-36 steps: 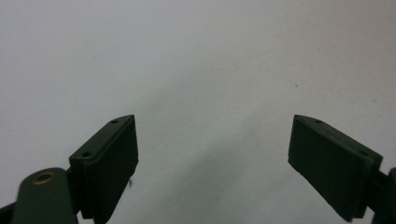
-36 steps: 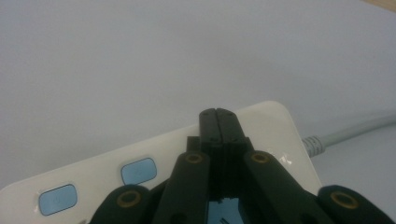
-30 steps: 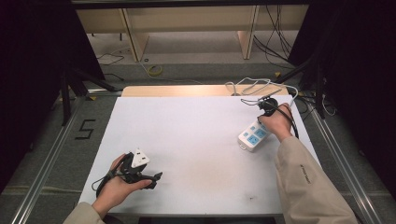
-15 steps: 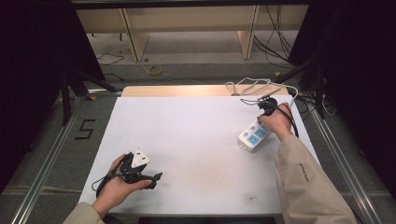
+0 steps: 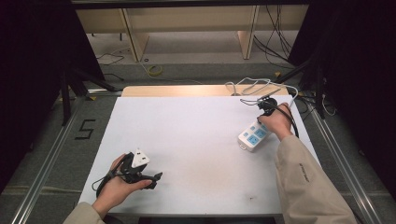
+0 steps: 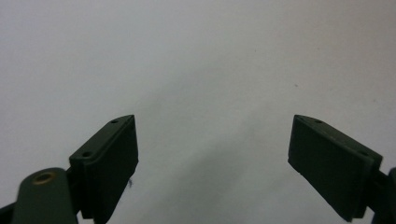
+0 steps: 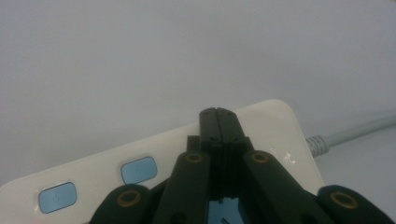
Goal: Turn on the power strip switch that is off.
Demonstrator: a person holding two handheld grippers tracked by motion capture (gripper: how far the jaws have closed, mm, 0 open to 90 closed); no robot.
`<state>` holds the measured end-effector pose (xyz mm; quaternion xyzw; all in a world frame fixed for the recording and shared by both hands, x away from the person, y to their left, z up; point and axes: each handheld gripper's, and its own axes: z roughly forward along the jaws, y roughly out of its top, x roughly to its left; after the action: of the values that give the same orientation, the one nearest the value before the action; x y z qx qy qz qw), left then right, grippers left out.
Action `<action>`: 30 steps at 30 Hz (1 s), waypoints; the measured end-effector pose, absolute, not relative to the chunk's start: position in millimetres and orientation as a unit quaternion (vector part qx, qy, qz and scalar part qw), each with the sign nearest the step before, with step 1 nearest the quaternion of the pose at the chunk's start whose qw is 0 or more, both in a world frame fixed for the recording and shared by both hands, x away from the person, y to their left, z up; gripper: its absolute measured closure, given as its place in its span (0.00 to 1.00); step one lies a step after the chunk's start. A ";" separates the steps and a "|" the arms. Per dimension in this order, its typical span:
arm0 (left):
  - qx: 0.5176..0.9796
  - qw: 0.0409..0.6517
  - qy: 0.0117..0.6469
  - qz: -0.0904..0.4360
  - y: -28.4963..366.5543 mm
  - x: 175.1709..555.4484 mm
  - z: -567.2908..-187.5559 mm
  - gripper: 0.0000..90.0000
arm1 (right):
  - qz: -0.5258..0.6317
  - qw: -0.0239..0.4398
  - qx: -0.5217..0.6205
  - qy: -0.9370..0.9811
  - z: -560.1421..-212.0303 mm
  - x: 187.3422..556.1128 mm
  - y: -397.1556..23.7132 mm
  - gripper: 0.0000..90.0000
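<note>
A white power strip lies at the right side of the white table. In the right gripper view the power strip shows two blue buttons, and its grey cord leaves to the right. My right gripper is shut, its jaws pressed together just over the strip's end. From above, the right gripper sits in a hand at the strip's far end. My left gripper rests in a hand near the table's front left. The left gripper is open over bare table, nothing between its jaws.
A white cable coils at the table's far right edge beside a wooden board. Metal rails run along both sides of the table, and a "5" marking is on the floor to the left.
</note>
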<state>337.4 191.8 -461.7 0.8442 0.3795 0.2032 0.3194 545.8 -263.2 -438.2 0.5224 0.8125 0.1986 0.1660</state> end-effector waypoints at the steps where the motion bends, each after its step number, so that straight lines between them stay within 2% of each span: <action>1: 0.844 0.319 0.380 0.203 191.8 337.5 -461.8 0.17 | 0.199 0.168 0.522 0.812 -438.3 545.5 -263.2 1.00; 30: 0.845 0.318 0.378 0.202 190.9 337.8 -462.4 0.17 | 0.227 0.187 0.529 0.796 -436.7 537.0 -264.7 1.00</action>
<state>337.8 190.9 -462.4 0.8453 0.3785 0.2020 0.3183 537.0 -264.7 -436.7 0.5294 0.7956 0.2273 0.1874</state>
